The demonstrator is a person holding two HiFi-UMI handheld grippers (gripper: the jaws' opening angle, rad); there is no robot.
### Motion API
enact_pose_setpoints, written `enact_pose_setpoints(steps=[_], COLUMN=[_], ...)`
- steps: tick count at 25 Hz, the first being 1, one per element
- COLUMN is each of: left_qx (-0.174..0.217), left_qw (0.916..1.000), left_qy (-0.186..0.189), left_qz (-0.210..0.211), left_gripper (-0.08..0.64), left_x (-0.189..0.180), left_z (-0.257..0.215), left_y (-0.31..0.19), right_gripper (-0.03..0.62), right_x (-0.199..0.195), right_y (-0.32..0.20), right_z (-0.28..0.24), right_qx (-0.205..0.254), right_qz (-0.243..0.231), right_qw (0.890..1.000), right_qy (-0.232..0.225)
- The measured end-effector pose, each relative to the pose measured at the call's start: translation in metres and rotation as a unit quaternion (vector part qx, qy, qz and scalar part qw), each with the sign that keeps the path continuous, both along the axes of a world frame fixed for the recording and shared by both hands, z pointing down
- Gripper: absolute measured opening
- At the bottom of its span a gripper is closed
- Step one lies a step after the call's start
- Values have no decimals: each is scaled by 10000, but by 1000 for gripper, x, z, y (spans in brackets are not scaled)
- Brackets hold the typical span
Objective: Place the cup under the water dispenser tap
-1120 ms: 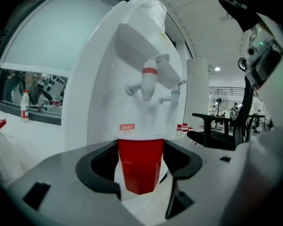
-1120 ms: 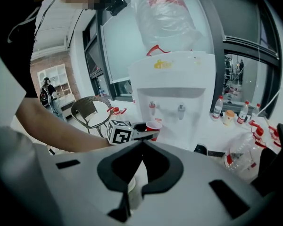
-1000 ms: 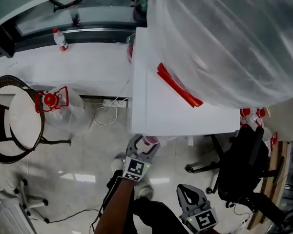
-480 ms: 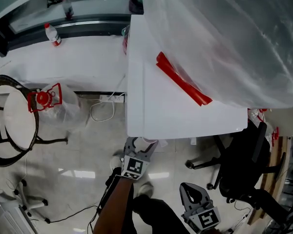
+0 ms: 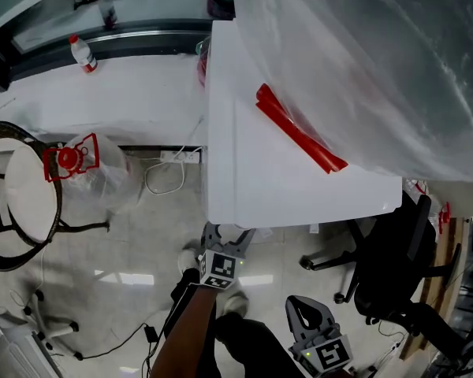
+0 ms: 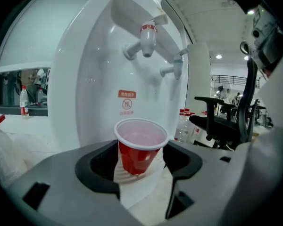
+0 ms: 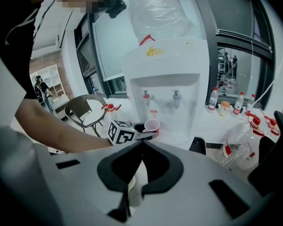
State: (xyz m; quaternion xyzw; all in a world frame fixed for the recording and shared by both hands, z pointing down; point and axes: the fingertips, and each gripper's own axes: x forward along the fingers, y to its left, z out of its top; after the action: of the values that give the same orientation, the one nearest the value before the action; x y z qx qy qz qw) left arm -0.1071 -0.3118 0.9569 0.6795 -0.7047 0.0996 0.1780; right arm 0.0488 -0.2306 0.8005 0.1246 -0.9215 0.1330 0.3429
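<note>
A red plastic cup [image 6: 140, 147] with a white rim stands upright between my left gripper's [image 6: 140, 161] jaws, which are closed on its sides. It is inside the white water dispenser's [image 7: 165, 79] recess, just over the ribbed drip tray, below and slightly left of the red tap [image 6: 148, 37]. The blue tap [image 6: 176, 68] is to the right. In the head view the left gripper [image 5: 225, 239] reaches under the dispenser's [image 5: 284, 172] front edge, which hides most of the cup. My right gripper [image 5: 303, 305] hangs back, shut and empty, and sees the cup [image 7: 152, 125] from behind.
A plastic-wrapped water bottle [image 5: 363, 61] tops the dispenser. A black office chair [image 5: 394, 266] stands to the right, and a wicker chair [image 5: 24, 195] and a jug with a red handle [image 5: 79, 160] to the left. A power strip [image 5: 180, 157] and cables lie on the floor.
My left gripper has sunk a little with the cup and now sits further under the dispenser's front edge. The right gripper has stayed where it was.
</note>
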Motion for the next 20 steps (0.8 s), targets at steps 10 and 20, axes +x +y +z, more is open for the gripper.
enact_pose_setpoints(steps=[10,20], left_qx=[-106,-194], left_qw=[9998,9997], left_qy=[173,103], left_qz=[-19,-73], left_gripper=[324,327], left_x=[-1,2], left_z=[7,0], left_y=[3,17], right_gripper=[-2,-2], right_x=[2,6], right_y=[-8,-6], right_z=[-2,-7], right_qx=[-10,-54], right_qz=[109,84], right_qw=[9999,9999], right_qy=[-4,-26])
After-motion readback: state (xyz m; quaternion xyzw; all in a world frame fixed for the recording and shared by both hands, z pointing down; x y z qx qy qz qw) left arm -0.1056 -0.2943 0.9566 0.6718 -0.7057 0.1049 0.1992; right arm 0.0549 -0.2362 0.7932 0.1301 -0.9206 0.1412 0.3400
